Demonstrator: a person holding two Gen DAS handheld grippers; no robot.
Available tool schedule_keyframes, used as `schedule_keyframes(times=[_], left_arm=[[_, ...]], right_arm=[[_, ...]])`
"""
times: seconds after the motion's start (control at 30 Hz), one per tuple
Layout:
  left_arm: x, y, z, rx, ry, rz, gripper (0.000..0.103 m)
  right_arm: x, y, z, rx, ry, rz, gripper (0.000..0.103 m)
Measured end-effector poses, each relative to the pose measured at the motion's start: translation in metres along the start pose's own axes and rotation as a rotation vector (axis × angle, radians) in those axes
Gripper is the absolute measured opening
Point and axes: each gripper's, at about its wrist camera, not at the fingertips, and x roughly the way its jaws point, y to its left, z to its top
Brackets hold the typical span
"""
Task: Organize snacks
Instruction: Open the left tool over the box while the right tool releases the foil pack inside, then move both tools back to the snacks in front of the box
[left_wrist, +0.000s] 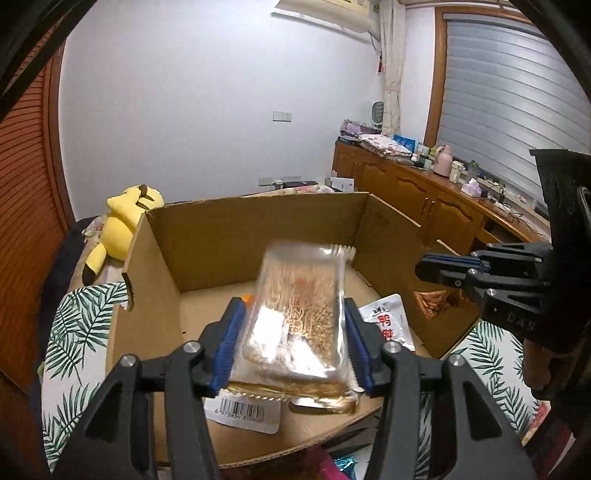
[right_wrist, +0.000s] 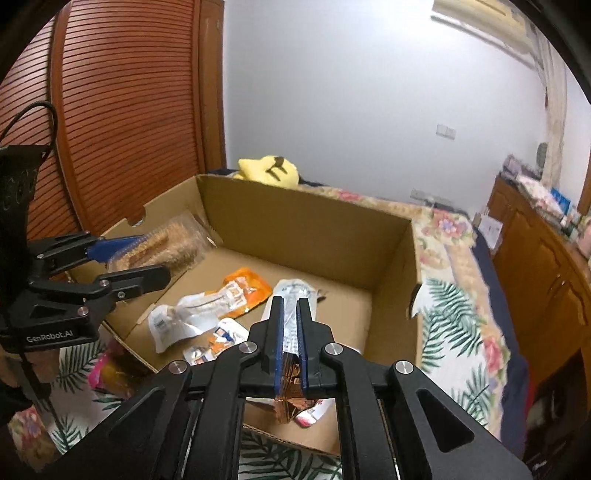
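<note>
Two grippers: both over the cardboard box (right_wrist: 306, 225)
Left gripper (left_wrist: 291, 343): fingers around a clear noodle pack (left_wrist: 299, 317) (blurred), above the box's near edge
Right gripper (right_wrist: 290, 343): fingers pinching a copper foil packet (right_wrist: 288, 398)
Box floor: orange pouch (right_wrist: 243, 288), white packets (right_wrist: 177, 321)
</note>
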Motion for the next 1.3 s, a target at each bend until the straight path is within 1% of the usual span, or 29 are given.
schedule_keyframes(times=[0.07,0.13,0.2,0.23,0.37,0.4,0.43,0.5,0.63,0.8,0.9,1.03,1.2,1.3], left_arm=[[0.001,0.0,-0.001,-0.003,-0.001,0.004,0.055],[0.001,0.0,-0.002,-0.008,-0.003,0.005,0.062],[-0.001,0.0,-0.003,-0.013,-0.012,0.001,0.062],[-0.002,0.0,-0.004,-0.012,-0.014,0.0,0.063],[-0.01,-0.002,-0.006,-0.004,-0.025,0.003,0.065],[-0.013,-0.004,-0.007,-0.001,-0.03,0.004,0.069],[-0.017,-0.005,-0.008,0.001,-0.036,0.002,0.079],[-0.025,-0.007,-0.01,0.012,-0.057,-0.01,0.084],[-0.045,-0.01,-0.013,0.025,-0.085,-0.019,0.086],[-0.074,-0.015,-0.025,0.044,-0.119,-0.011,0.089],[-0.087,-0.014,-0.034,0.049,-0.13,-0.007,0.089],[-0.096,-0.012,-0.053,0.044,-0.127,0.002,0.09],[-0.094,-0.004,-0.082,0.031,-0.089,0.014,0.09],[-0.089,0.0,-0.1,0.017,-0.065,0.028,0.09]], right_arm=[[0.002,-0.001,-0.002,0.003,-0.001,0.003,0.003],[0.003,-0.001,-0.004,0.007,0.001,0.005,0.012],[0.006,-0.003,-0.007,0.022,0.004,0.023,0.046],[0.005,-0.003,-0.007,0.026,0.005,0.033,0.047],[-0.002,0.001,-0.01,0.029,-0.012,0.037,0.047],[-0.006,0.001,-0.011,0.033,-0.018,0.043,0.047],[-0.009,0.002,-0.012,0.034,-0.021,0.044,0.047],[-0.021,0.007,-0.017,0.027,-0.035,0.042,0.047],[-0.051,0.017,-0.03,0.03,-0.082,0.061,0.048],[-0.082,0.026,-0.053,0.044,-0.11,0.092,0.05],[-0.088,0.028,-0.069,0.053,-0.092,0.098,0.051],[-0.091,0.029,-0.095,0.052,-0.061,0.081,0.053],[-0.076,0.025,-0.129,0.06,0.022,0.077,0.06],[-0.067,0.025,-0.144,0.059,0.053,0.065,0.062]])
